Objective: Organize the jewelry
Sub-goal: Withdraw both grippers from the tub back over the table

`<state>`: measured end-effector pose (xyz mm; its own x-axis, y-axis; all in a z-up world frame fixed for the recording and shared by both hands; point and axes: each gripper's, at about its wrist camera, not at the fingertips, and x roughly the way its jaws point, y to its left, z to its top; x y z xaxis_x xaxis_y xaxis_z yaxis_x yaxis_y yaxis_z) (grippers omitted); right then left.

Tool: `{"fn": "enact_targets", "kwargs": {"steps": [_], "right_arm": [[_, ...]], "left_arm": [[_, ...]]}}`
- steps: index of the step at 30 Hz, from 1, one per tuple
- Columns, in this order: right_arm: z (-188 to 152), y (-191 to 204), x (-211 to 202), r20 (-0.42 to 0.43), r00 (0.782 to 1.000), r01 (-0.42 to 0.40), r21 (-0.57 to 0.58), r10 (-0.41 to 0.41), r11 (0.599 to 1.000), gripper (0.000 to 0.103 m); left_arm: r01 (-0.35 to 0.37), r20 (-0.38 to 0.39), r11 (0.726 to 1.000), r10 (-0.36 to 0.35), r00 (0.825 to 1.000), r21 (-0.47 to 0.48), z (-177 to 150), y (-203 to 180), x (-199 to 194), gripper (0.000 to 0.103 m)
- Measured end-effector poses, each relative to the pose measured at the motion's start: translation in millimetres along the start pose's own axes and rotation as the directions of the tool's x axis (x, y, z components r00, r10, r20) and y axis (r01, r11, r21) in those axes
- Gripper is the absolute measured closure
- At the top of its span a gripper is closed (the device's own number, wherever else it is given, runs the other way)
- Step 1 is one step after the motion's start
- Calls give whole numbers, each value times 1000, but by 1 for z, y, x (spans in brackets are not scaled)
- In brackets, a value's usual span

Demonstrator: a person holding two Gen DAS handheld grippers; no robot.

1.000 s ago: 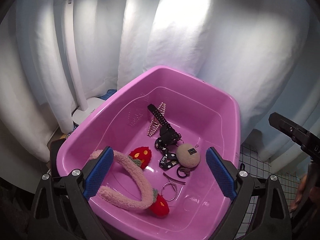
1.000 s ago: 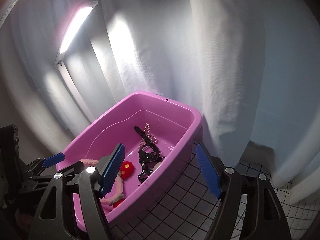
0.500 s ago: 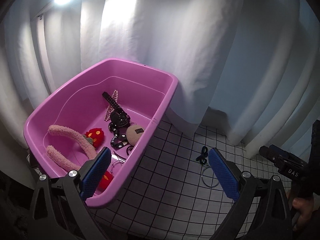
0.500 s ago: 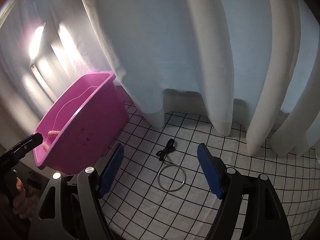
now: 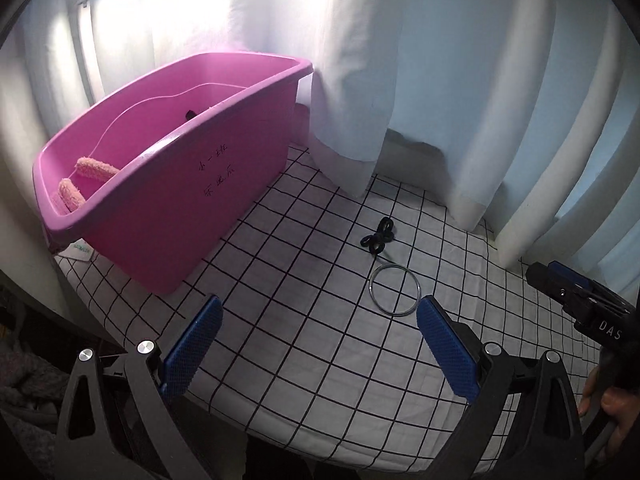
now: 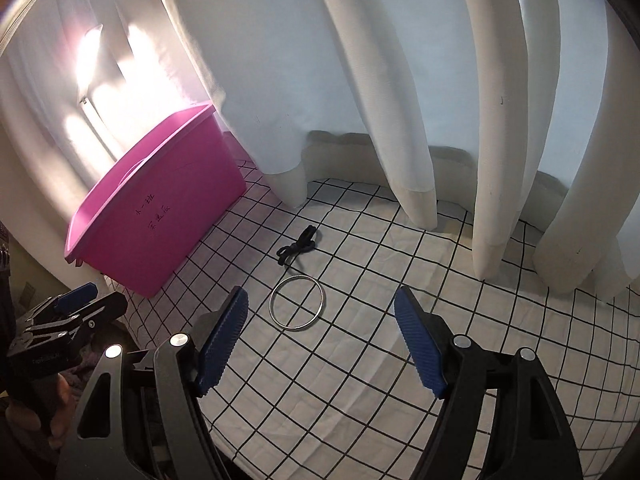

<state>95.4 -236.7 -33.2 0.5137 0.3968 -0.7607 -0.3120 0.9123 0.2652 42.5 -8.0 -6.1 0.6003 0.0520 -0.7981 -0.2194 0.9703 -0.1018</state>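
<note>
Here, both my claws, right gripper [image 6: 320,332] and left gripper [image 5: 318,344], gape wide and empty near the thin metal ring [image 6: 297,303], which, lying flat beside the pink tub [image 6: 160,216], could skid from my pads.

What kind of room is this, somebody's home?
Probably a home, though it may be a staged corner. Long white curtains hang behind a checked cloth, and a pink plastic bin holds hair accessories, with a silver bangle lying loose beside it.
</note>
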Motion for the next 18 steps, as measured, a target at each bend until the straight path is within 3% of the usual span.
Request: {"fn": "enact_targets", "kwargs": {"steps": [9,14,18], "right_arm": [[28,-2,42,-43,999,-8,-104,3,995,31],[37,-2,74,-105,994,-46,-196,26,980,31],[42,-4,96,-135,987,-122,-241,91,963,31]], "left_arm": [[-32,23,996,34,999,-84,-1,0,22,7],[-80,5,989,81,997,-128,-8,-10,40,7],[-123,-8,977,123,992,-176,-20,-24,52,7]]}}
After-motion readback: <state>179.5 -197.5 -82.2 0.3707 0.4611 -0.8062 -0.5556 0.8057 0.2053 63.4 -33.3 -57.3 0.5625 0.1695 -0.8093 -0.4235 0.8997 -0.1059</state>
